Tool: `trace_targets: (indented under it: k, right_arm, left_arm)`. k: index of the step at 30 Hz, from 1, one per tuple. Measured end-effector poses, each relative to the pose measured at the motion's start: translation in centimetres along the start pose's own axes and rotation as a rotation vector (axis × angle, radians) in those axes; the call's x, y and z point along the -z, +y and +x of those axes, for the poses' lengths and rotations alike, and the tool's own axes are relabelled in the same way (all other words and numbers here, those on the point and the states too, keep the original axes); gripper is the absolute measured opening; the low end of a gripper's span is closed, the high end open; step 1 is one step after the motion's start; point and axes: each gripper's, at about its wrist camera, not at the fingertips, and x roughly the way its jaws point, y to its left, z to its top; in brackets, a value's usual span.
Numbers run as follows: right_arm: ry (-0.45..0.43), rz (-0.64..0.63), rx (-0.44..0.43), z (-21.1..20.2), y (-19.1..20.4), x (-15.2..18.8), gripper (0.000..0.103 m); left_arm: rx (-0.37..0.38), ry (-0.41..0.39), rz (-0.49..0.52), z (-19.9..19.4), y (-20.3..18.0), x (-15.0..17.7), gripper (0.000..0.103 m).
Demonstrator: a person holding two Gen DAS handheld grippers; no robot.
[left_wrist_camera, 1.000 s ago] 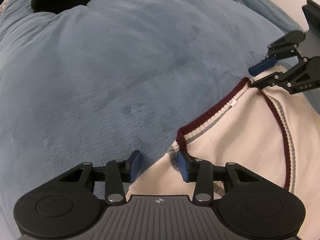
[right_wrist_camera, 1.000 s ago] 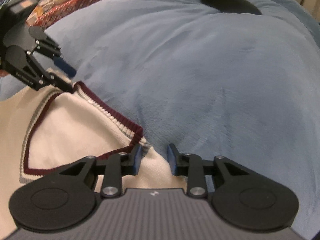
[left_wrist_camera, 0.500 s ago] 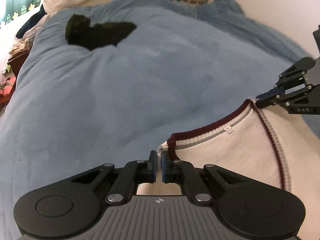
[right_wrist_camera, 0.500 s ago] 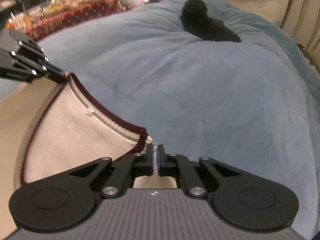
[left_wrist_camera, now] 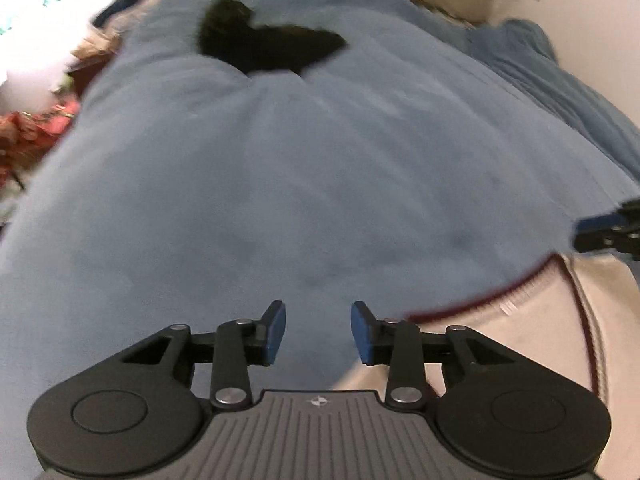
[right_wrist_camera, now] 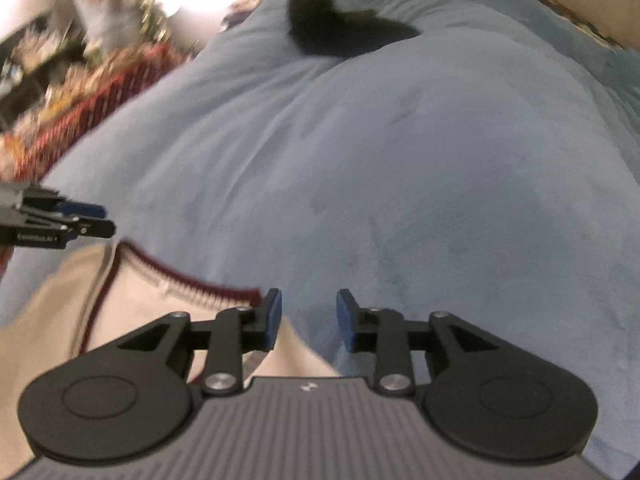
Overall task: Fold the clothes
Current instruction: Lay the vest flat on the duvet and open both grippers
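Observation:
A cream sweater with a maroon-and-grey V-neck trim lies flat on the blue blanket. My left gripper hangs just above its left shoulder corner, jaws opening, only blanket showing between the blue pads. In the right wrist view the same sweater spreads to the lower left, and my right gripper hovers over its right shoulder corner, jaws opening too, nothing pinched. Each gripper shows at the edge of the other's view: the right one, the left one.
A black garment lies bunched at the far end of the bed, black garment in the right view too. Red patterned cloth and clutter sit off the bed's left side. A wall borders the right.
Half a second ago both grippers were shut on the sweater's shoulder corners. Now both have let go, opened and lifted slightly; the sweater lies on the blanket.

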Motion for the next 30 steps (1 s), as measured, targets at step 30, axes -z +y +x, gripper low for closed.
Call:
trace_targets:
  k: [30]
  right_arm:
    - [0.055, 0.116, 0.184, -22.5, 4.6, 24.0, 0.005]
  left_arm:
    - [-0.033, 0.139, -0.315, -16.1, -1.8, 21.7, 0.002]
